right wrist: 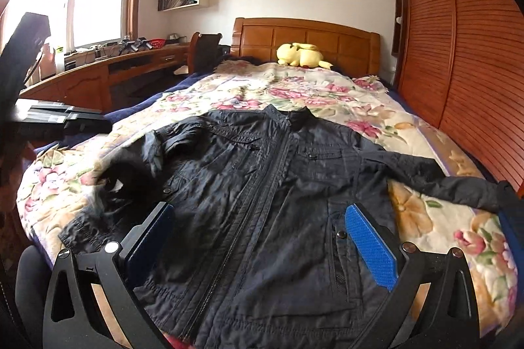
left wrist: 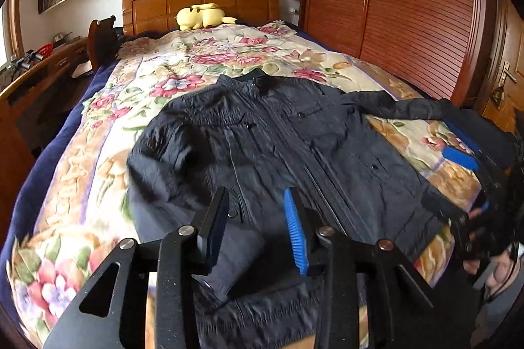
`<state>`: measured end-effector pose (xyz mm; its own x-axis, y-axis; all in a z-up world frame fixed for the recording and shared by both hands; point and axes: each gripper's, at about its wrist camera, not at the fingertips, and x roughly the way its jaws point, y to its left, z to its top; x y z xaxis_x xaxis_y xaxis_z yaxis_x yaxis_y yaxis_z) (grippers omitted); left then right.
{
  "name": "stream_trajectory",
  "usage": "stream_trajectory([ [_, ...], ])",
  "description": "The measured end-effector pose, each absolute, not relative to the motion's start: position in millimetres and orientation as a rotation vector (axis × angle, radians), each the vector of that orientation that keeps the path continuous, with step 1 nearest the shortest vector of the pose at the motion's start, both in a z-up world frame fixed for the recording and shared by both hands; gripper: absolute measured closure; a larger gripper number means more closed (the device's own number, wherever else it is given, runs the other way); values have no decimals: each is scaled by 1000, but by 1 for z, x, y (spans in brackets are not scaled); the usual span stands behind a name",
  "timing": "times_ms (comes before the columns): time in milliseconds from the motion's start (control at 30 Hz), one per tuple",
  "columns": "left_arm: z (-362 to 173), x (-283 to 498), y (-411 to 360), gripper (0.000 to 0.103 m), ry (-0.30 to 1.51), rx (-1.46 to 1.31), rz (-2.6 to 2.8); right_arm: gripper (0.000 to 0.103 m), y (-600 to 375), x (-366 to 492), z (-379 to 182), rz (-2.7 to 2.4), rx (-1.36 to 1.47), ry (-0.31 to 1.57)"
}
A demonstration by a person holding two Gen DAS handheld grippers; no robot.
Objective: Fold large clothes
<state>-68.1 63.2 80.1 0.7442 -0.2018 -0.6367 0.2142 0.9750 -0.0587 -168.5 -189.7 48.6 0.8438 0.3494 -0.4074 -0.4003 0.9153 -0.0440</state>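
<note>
On the floral quilt (right wrist: 425,211) of a wooden bed lies a dark jacket (right wrist: 268,185), front side up, zipped, collar toward the far headboard (right wrist: 304,38). Its sleeve on the right of the scene stretches out flat toward the bed's right edge; the other sleeve is bunched and crumpled beside the body at the left. The left gripper (left wrist: 258,224) hovers over the near hem, its jaws partly apart with nothing between the blue pads; a fold of dark cloth lies just below them. The right gripper (right wrist: 262,250) hangs above the lower half of the jacket, jaws spread wide and empty, one finger over each side of the zipper. From the left wrist view, that right gripper's blue pads (left wrist: 460,157) show at the far right, near the outstretched sleeve. A yellow plush toy (right wrist: 301,54) rests against the headboard, and a slatted wooden wardrobe (right wrist: 475,54) stands along the right.
</note>
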Motion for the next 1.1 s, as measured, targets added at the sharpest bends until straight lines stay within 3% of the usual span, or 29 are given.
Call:
stream_trajectory([
  [167,60,-85,77,39,703,-45,-230,0,-188,-163,39,440,-117,434],
  [200,57,-86,80,38,701,-45,-221,0,-186,-160,36,456,-112,443],
  [467,38,-106,108,36,661,-29,-96,0,-167,-131,20,571,-95,498],
  [833,12,-129,150,36,660,-32,30,18,-111,-100,11,777,-114,546],
  [1100,-11,-126,178,36,660,-68,80,24,-50,-82,-8,890,-214,602],
])
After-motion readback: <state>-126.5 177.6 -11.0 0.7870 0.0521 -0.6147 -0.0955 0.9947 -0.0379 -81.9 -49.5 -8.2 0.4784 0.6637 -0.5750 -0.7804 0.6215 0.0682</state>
